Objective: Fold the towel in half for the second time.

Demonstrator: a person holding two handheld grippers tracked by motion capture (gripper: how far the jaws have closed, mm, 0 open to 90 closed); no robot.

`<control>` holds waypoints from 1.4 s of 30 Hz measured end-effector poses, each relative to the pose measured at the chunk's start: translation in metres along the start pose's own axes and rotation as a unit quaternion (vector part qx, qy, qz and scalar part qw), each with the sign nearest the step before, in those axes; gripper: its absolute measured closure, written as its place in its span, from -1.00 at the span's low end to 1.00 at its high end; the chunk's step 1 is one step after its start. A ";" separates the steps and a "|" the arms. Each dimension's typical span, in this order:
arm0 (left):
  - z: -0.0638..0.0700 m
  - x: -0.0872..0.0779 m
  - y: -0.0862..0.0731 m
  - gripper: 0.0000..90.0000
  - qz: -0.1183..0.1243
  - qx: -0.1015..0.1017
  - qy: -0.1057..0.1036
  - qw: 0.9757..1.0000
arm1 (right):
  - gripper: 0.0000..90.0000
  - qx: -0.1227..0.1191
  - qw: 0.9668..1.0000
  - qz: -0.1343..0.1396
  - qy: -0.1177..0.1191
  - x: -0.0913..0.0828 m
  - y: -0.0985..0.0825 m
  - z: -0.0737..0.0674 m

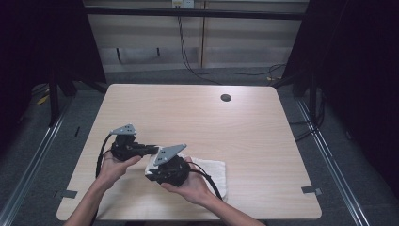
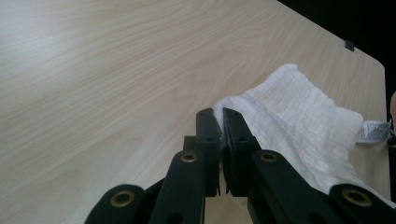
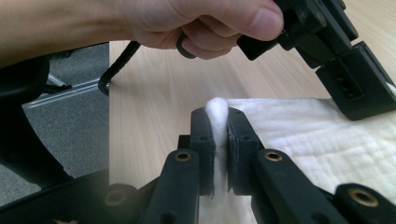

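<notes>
Forearms and hands are entered at the bottom of the high view; the left gripper (image 1: 151, 150) and right gripper (image 1: 153, 175) are held close together at the left edge of a white towel (image 1: 211, 172), near the front of the wooden table (image 1: 197, 117).

Left gripper view: jaws are closed on the towel's corner (image 2: 224, 109), with its tag (image 2: 373, 131) at the far end.

Right gripper view: jaws are clamped on a pinched-up fold (image 3: 217, 112). Both grips are judged suited to lifting or spreading that edge.

One white towel (image 1: 212, 170), apparently single though partly covered; two claws, left claw (image 2: 222, 122) and right claw (image 3: 217, 122); one counter (image 1: 197, 117); two hands.
</notes>
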State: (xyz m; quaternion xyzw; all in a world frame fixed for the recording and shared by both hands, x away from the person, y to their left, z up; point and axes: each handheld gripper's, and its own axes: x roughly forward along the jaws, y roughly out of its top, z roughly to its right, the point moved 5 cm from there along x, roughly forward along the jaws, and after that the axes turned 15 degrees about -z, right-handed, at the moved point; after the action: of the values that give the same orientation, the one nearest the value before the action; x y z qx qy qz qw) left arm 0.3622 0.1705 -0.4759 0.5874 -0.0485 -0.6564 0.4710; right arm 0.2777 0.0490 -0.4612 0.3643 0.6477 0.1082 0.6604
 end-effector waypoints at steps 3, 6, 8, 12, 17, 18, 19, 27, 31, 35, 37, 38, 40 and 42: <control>-0.001 -0.009 0.003 0.93 0.000 0.002 0.009 1.000 | 0.86 -0.001 1.000 0.002 0.002 0.000 0.006 0.000; 0.003 -0.019 0.007 0.93 0.012 0.008 0.014 1.000 | 0.86 0.002 1.000 0.014 0.008 -0.002 0.012 -0.002; 0.003 -0.025 0.009 0.93 0.014 0.015 0.019 1.000 | 0.86 0.005 1.000 0.024 0.009 -0.004 0.015 -0.003; 0.003 -0.032 0.009 0.93 0.013 0.019 0.031 0.999 | 0.86 0.007 0.999 0.042 0.009 -0.013 0.024 -0.003; 0.000 -0.030 0.008 0.93 0.011 0.011 0.024 1.000 | 0.86 0.009 0.999 0.047 0.015 -0.012 0.024 -0.003; 0.000 -0.030 0.008 0.93 0.011 0.011 0.024 1.000 | 0.86 0.009 0.999 0.047 0.015 -0.012 0.024 -0.003; 0.001 -0.028 0.008 0.93 0.009 0.015 0.021 1.000 | 0.86 0.011 0.999 0.047 0.014 -0.011 0.023 -0.004; 0.012 -0.012 0.015 0.93 -0.003 0.025 0.016 1.000 | 0.86 0.004 0.999 0.046 -0.005 -0.022 0.013 -0.007; 0.016 -0.003 0.018 0.93 -0.011 0.026 0.014 1.000 | 0.86 0.009 0.999 0.042 -0.013 -0.028 0.005 -0.005; 0.022 -0.001 0.029 0.93 -0.006 0.032 0.013 0.999 | 0.86 0.021 0.998 0.057 -0.009 -0.037 -0.001 -0.001; 0.027 0.002 0.034 0.93 -0.005 0.035 0.011 0.999 | 0.86 0.020 0.998 0.059 -0.013 -0.042 -0.002 0.000; 0.029 0.004 0.036 0.93 -0.003 0.037 0.010 0.999 | 0.86 0.020 0.998 0.058 -0.016 -0.044 -0.003 0.000; 0.033 0.010 0.040 0.93 -0.009 0.043 0.008 0.999 | 0.86 0.020 0.998 0.056 -0.024 -0.048 -0.006 0.000; 0.037 0.016 0.045 0.93 -0.011 0.048 0.006 0.999 | 0.86 0.023 0.998 0.053 -0.030 -0.052 -0.011 0.001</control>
State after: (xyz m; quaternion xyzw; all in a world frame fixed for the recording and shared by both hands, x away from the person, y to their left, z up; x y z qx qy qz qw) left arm 0.3592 0.1166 -0.4485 0.6137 -0.0705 -0.6551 0.4350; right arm 0.2679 0.0089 -0.4278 0.4165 0.6092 0.1172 0.6645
